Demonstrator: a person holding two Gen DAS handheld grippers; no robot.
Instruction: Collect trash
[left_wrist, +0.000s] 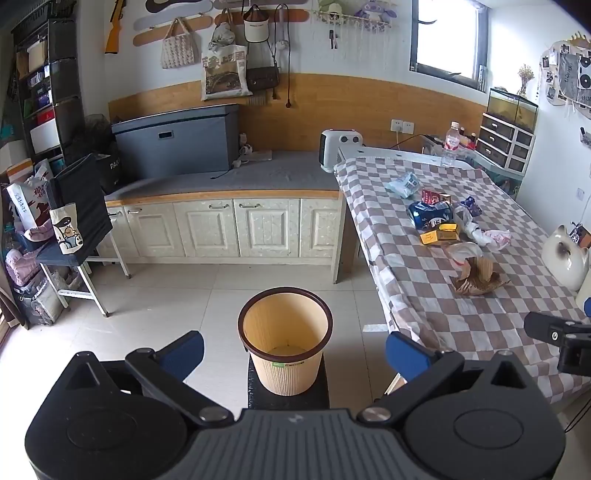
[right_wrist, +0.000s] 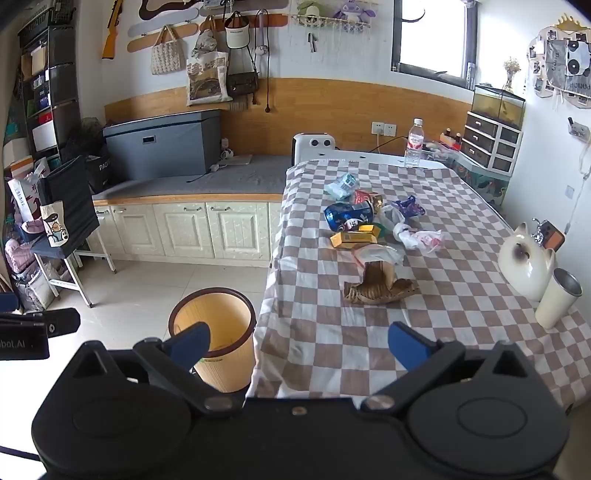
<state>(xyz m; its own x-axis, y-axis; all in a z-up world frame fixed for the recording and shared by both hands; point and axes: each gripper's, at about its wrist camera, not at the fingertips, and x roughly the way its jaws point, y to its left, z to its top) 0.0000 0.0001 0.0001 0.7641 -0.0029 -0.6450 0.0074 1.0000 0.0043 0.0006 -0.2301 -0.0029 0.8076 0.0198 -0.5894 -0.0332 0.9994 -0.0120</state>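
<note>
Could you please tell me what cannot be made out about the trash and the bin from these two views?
- Tan ribbed wastebasket: base hidden by the left gripper; near wall by the right gripper in its view.
- Blue crumpled snack bag: print too small.
- Pile's underside: overlapping wrappers hide lower items.

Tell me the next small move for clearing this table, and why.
Probably move the right gripper forward to the crumpled brown paper. It is the nearest piece of trash on the checked tablecloth, both grippers are open and empty, and the bin stands on the floor beside the table, ready to take it.
</note>
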